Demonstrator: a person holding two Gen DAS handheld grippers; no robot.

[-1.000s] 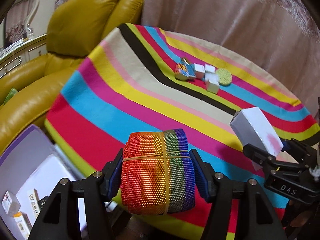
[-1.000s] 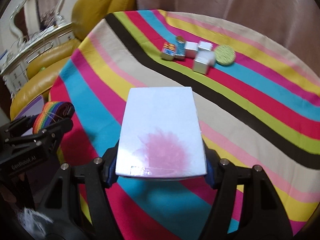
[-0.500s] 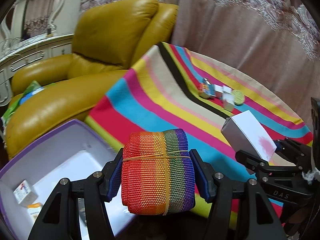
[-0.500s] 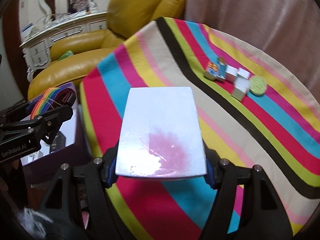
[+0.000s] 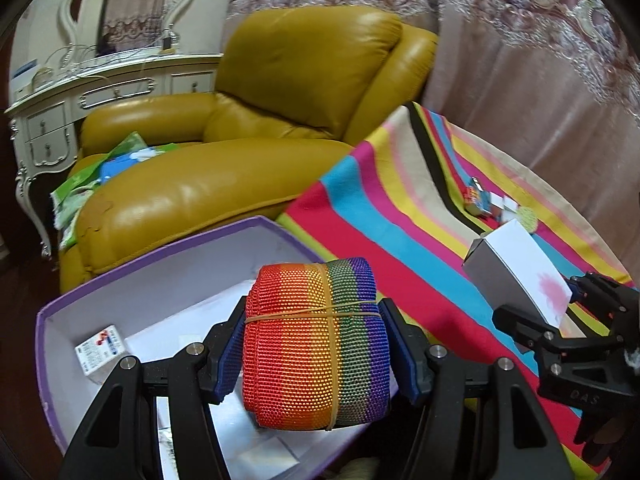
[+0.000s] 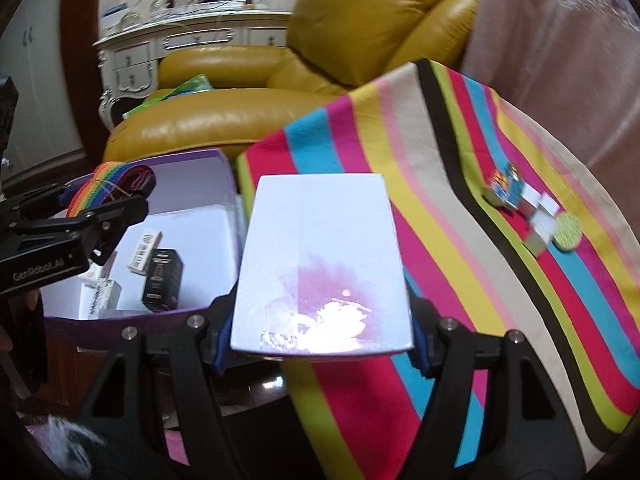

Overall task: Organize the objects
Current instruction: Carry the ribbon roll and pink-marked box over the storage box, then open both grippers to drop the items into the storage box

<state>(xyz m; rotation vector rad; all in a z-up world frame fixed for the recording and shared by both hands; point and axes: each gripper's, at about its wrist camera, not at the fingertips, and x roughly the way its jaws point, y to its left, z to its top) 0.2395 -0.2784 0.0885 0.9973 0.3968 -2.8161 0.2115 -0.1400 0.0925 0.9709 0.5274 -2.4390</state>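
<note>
My left gripper (image 5: pixel 314 344) is shut on a rolled rainbow strap (image 5: pixel 316 340) bound with a rubber band, held above the open purple box (image 5: pixel 160 256). The strap also shows in the right wrist view (image 6: pixel 108 188) over the box (image 6: pixel 192 160). My right gripper (image 6: pixel 320 328) is shut on a white box with a pink blotch (image 6: pixel 320 256), held over the left edge of the striped table; this box also shows in the left wrist view (image 5: pixel 516 272). Small boxes and a green disc (image 6: pixel 568 232) lie in a cluster on the striped cloth (image 6: pixel 440 200).
The purple box holds a black box (image 6: pixel 162 280) and several small white packs (image 5: pixel 100 348). A yellow leather armchair (image 5: pixel 240 160) stands behind it with green packets (image 5: pixel 100 176) on the seat. A white dresser (image 5: pixel 80 100) is at far left, a pink curtain (image 5: pixel 540 80) behind the table.
Both grippers have swung left from over the striped table toward the purple box, each keeping its load. The left one now hangs over the box interior.
</note>
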